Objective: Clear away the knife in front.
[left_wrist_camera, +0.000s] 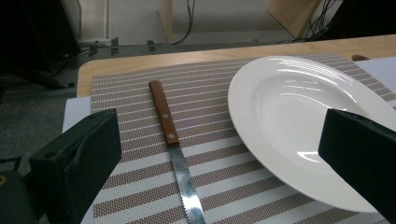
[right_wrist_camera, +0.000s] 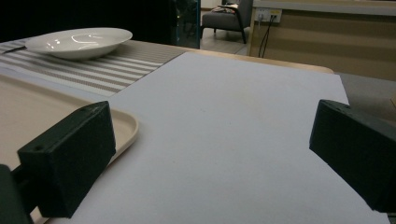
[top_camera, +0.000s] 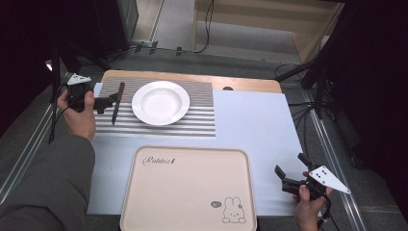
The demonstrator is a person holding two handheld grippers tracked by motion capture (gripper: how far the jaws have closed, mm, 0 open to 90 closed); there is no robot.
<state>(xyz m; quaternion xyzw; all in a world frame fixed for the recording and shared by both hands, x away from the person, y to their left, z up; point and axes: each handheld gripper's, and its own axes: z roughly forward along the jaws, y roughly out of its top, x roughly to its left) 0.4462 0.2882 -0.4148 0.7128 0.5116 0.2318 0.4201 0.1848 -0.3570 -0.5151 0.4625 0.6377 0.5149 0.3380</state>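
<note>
Fingers [right_wrist_camera: 70, 182] wide apart over white sheet [right_wrist_camera: 233, 130]; tray [right_wrist_camera: 126, 128] corner left.

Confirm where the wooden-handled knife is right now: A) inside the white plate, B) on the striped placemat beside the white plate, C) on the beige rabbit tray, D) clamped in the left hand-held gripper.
B: the knife lies flat on the striped placemat, just left of the white plate and apart from it, between the open jaws of the left hand-held gripper, which is not closed on it.

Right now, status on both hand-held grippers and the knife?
Left hand-held gripper open, over knife. Knife flat on placemat, beside plate. Right hand-held gripper open, idle.
</note>
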